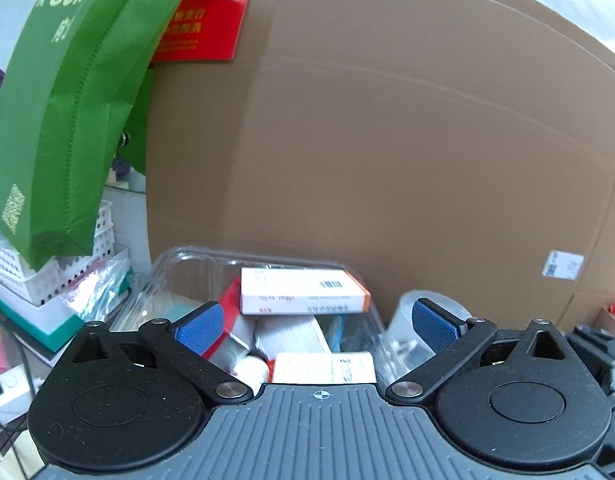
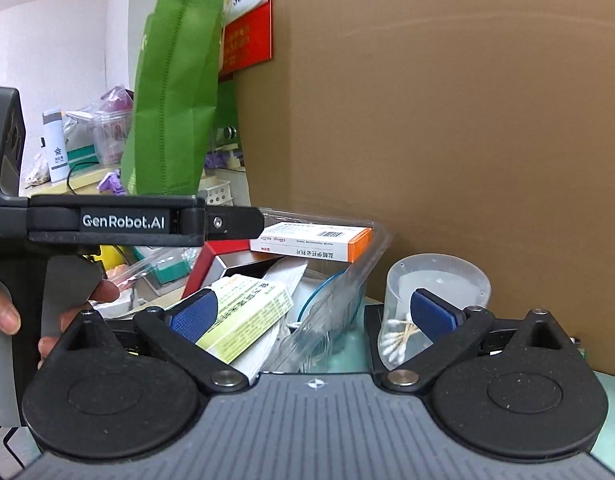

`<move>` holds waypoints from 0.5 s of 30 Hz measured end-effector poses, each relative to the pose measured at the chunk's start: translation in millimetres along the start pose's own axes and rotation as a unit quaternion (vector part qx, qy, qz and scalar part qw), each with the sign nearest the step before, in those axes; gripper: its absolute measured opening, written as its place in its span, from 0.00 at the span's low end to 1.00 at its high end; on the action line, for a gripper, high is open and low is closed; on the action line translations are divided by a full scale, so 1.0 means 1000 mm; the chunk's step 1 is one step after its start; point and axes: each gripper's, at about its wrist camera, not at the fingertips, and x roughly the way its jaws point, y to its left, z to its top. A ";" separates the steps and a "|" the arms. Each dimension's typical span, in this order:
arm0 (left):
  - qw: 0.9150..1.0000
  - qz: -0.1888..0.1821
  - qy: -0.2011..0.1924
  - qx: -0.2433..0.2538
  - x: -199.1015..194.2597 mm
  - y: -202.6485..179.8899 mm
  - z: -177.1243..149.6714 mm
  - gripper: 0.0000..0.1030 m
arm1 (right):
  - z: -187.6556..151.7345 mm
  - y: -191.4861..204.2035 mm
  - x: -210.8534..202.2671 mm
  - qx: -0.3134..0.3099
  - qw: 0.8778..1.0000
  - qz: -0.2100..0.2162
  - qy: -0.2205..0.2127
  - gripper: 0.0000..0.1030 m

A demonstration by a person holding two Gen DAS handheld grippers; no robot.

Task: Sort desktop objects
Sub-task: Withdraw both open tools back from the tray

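Both claws wide, empty: left gripper (image 1: 317, 324), right gripper (image 2: 313, 314). Orange-ended medicine box (image 1: 303, 290) at 12 o'clock atop clear tray (image 1: 179, 264): light, stiff cardboard; likely pinch long sides.

Green bag (image 1: 63, 120), brown cardboard box (image 1: 387, 140), perhaps orange-ended white carton (image 1: 303, 291).

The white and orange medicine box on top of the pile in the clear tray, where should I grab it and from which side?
Grip the white and orange medicine box across its thin depth, near its orange end, coming from above and in front. It lies flat on top of the pile in the clear tray, with its long edge facing the camera and nothing on top.
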 end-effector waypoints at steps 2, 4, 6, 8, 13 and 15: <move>1.000 -0.003 0.010 0.008 -0.012 -0.006 -0.005 1.00 | -0.002 0.003 -0.014 -0.002 1.000 0.001 -0.003 1.00; 1.000 -0.003 0.021 0.017 -0.025 -0.013 -0.011 1.00 | -0.005 0.007 -0.027 -0.007 1.000 0.001 0.001 1.00; 0.999 -0.002 0.031 0.025 -0.039 -0.018 -0.019 1.00 | -0.009 0.013 -0.040 -0.014 1.000 0.001 0.009 1.00; 0.999 -0.006 0.037 0.028 -0.052 -0.022 -0.028 1.00 | -0.014 0.021 -0.051 -0.028 0.999 0.002 0.018 1.00; 0.998 0.003 0.051 0.036 -0.080 -0.028 -0.046 1.00 | -0.032 0.046 -0.071 -0.061 0.997 0.001 0.040 1.00; 0.998 0.013 0.053 0.040 -0.091 -0.030 -0.052 1.00 | -0.040 0.055 -0.078 -0.067 0.997 0.000 0.046 1.00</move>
